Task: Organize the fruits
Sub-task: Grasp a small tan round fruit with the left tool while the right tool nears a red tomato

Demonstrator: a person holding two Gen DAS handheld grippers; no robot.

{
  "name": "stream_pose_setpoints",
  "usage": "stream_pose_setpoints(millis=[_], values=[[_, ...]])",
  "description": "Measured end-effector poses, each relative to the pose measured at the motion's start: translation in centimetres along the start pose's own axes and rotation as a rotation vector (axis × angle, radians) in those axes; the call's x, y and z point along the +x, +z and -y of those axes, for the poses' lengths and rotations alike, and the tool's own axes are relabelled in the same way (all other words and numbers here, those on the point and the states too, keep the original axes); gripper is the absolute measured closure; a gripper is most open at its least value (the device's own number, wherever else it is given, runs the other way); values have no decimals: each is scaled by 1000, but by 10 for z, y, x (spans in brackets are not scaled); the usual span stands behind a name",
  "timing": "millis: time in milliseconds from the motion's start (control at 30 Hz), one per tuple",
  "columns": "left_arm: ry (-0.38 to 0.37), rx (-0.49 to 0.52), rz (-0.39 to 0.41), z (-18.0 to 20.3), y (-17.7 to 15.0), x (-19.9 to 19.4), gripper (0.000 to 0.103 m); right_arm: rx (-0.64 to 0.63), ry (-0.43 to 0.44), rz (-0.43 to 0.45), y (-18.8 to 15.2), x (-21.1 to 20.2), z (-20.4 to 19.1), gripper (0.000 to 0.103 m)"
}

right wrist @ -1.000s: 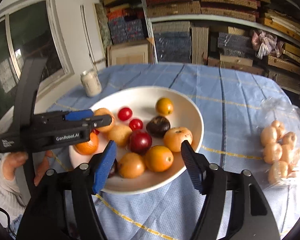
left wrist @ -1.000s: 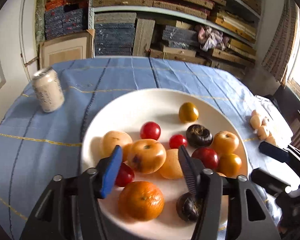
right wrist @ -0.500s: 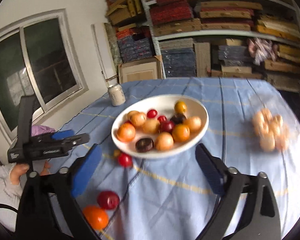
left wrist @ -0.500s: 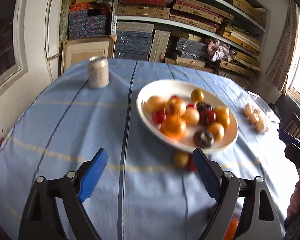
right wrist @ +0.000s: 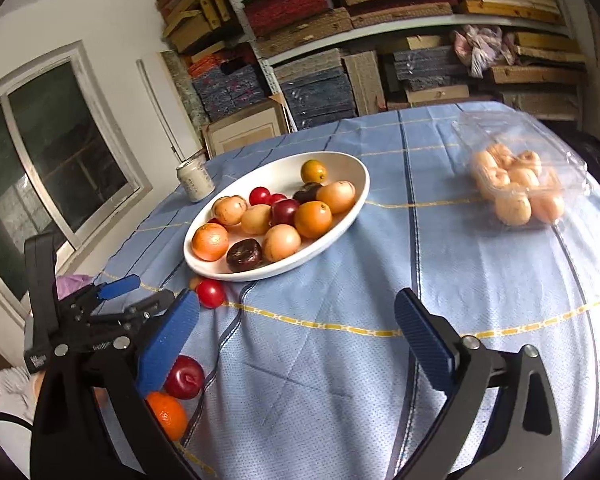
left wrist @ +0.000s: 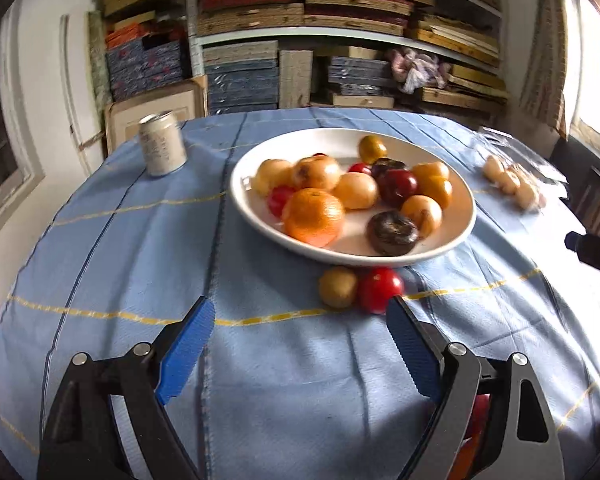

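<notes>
A white oval plate (left wrist: 252, 208) (right wrist: 355, 172) holds several fruits: an orange (left wrist: 313, 217), red plums, yellow fruits and a dark fruit (left wrist: 392, 233). A yellow fruit (left wrist: 337, 287) and a red fruit (left wrist: 379, 289) (right wrist: 210, 293) lie on the blue cloth at the plate's near edge. A red plum (right wrist: 184, 377) and an orange (right wrist: 167, 416) lie near the table's front left. My left gripper (left wrist: 298, 340) is open and empty, short of the two loose fruits; it also shows in the right wrist view (right wrist: 130, 294). My right gripper (right wrist: 298, 336) is open and empty above bare cloth.
A white can (left wrist: 162, 149) (right wrist: 195, 181) stands at the table's back left. A clear plastic box of pale fruits (right wrist: 517, 176) (left wrist: 511, 184) lies at the right. Shelves of stacked boards stand behind the table. A window is at the left.
Both grippers have pulled back from over the plate toward the table's near edge and opened wider. Loose fruits on the cloth have come into view.
</notes>
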State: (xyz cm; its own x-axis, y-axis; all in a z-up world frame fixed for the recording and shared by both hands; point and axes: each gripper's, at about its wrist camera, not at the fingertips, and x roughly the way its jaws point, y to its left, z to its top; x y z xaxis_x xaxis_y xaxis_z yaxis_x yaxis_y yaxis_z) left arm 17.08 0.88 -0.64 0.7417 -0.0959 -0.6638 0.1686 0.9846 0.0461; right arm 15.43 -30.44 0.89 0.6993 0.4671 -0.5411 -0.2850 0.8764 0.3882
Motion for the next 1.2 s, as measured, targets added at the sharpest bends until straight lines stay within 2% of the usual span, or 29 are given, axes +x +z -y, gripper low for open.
stream_pose_setpoints(millis=[100, 300, 400, 667, 800, 900, 1033, 1133, 1200], values=[[33, 55, 4, 8, -1, 6, 15, 6, 1, -5, 0, 1, 0, 6], [42, 29, -25, -1, 3, 14, 15, -13, 3, -17, -2, 4, -6, 5], [21, 7, -46, -7, 5, 21, 15, -11, 2, -32, -4, 8, -6, 5], [37, 34, -56, -1, 12, 32, 15, -5, -1, -51, -6, 13, -5, 5], [39, 0, -79, -11, 14, 38, 15, -4, 2, -59, -7, 15, -4, 5], [-2, -47, -96, -20, 14, 42, 14, -8, 2, -66, -7, 17, -6, 5], [0, 3, -103, -10, 15, 45, 14, -16, 1, -80, -10, 21, -7, 5], [-42, 51, -112, 5, 14, 46, 14, -22, -1, -84, -11, 22, -8, 5], [-32, 97, -117, 15, 13, 48, 14, -17, 0, -80, -11, 22, -8, 5]])
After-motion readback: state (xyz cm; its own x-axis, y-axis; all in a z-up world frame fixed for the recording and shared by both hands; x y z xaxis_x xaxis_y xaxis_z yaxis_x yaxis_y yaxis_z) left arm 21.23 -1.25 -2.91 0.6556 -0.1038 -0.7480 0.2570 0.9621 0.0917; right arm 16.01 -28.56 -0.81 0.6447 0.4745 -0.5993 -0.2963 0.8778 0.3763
